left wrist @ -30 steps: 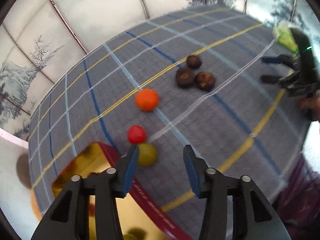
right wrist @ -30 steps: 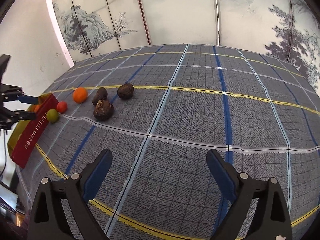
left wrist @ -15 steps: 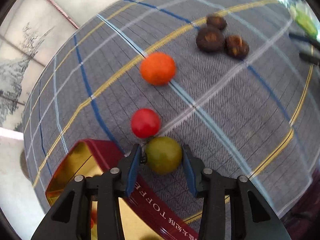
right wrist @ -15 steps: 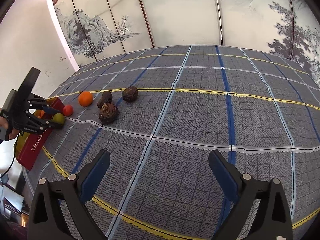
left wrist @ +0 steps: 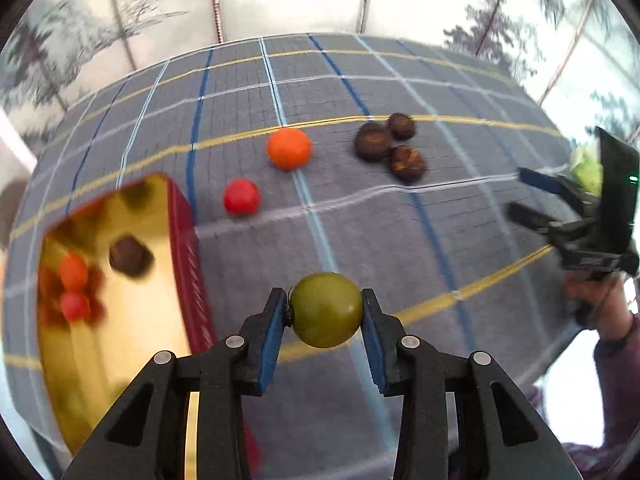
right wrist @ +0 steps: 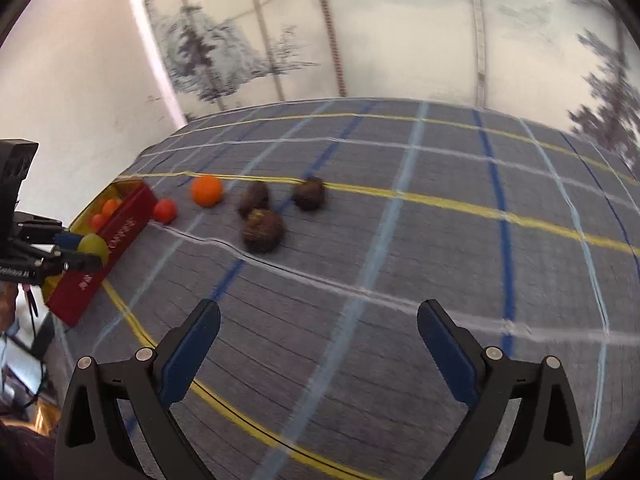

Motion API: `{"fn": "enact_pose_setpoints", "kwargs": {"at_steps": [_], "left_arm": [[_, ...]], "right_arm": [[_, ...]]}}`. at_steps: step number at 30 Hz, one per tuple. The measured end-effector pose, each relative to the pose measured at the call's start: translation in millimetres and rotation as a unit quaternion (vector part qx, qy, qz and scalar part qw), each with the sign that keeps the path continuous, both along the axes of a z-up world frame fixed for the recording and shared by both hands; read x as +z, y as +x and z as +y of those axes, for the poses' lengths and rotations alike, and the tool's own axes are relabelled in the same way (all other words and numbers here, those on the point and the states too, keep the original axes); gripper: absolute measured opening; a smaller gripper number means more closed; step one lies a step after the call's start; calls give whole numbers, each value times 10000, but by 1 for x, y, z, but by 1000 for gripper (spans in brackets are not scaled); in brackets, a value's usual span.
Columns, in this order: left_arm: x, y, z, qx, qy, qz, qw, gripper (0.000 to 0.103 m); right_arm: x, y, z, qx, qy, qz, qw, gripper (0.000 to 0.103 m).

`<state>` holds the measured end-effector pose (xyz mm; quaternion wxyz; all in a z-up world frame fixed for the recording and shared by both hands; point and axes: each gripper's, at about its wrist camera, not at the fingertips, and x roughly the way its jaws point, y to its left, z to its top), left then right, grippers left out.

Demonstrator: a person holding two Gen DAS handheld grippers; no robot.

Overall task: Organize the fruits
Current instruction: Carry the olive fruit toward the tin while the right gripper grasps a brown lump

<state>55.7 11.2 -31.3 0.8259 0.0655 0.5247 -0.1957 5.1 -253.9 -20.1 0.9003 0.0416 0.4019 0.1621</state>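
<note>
My left gripper (left wrist: pixel 325 312) is shut on a green tomato (left wrist: pixel 326 310) and holds it above the cloth, just right of the red tin with a gold inside (left wrist: pixel 136 308). The tin holds two small red fruits (left wrist: pixel 74 288) and a dark brown one (left wrist: pixel 130 257). On the cloth lie a red tomato (left wrist: pixel 241 197), an orange (left wrist: pixel 289 148) and three dark brown fruits (left wrist: pixel 386 145). My right gripper (right wrist: pixel 318 344) is open and empty, well short of the brown fruits (right wrist: pixel 264 229). In its view the green tomato (right wrist: pixel 93 248) hangs by the tin (right wrist: pixel 116 236).
The table carries a grey cloth with blue, white and yellow stripes (left wrist: pixel 400 240). Painted screen panels (right wrist: pixel 360 32) stand behind it. The right gripper and the person's hand show at the right edge of the left wrist view (left wrist: pixel 580 220).
My left gripper closed on the green tomato and lifted it off the cloth, swinging so the tin's inside shows. My right gripper swung left and closer to the fruits, still open.
</note>
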Motion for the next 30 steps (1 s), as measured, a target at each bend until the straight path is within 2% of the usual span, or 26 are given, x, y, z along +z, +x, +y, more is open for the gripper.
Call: {"fn": "enact_pose_setpoints", "kwargs": {"at_steps": [1,3,7,9,11,13,14,16,19,23,30], "left_arm": [[3,-8,0,46,-167,20,9998,38],[9,-19,0,128,-265,-23,9996,38],[23,-37,6,259,-378,-208,9987,38],[29,-44,11,338,-320,-331,9984,38],[32,-51,15,372,-214,-433,9981,38],[34,-56,19,428,-152,-502,9977,38],[35,-57,21,439,-169,-517,9976,38],[36,-60,27,534,-198,-539,9969,38],[38,-62,40,733,-305,-565,9952,38],[44,-64,61,1029,-391,-660,9917,39],[40,-59,96,1565,-477,-693,9841,39]], "right_arm": [[2,5,7,131,7,-22,9999,98],[3,22,28,444,-39,-52,9990,98],[-8,56,52,650,-94,138,9977,84],[-15,68,59,657,-161,212,9975,82],[-21,76,65,621,-275,284,9973,74],[-29,82,68,645,-288,448,9965,60],[-30,81,70,626,-413,383,9964,56],[-30,80,72,594,-485,416,9962,36],[-25,69,62,468,-429,325,9975,36],[-19,38,30,15,-262,228,9994,36],[-22,10,-7,-480,-297,311,9979,36]]}}
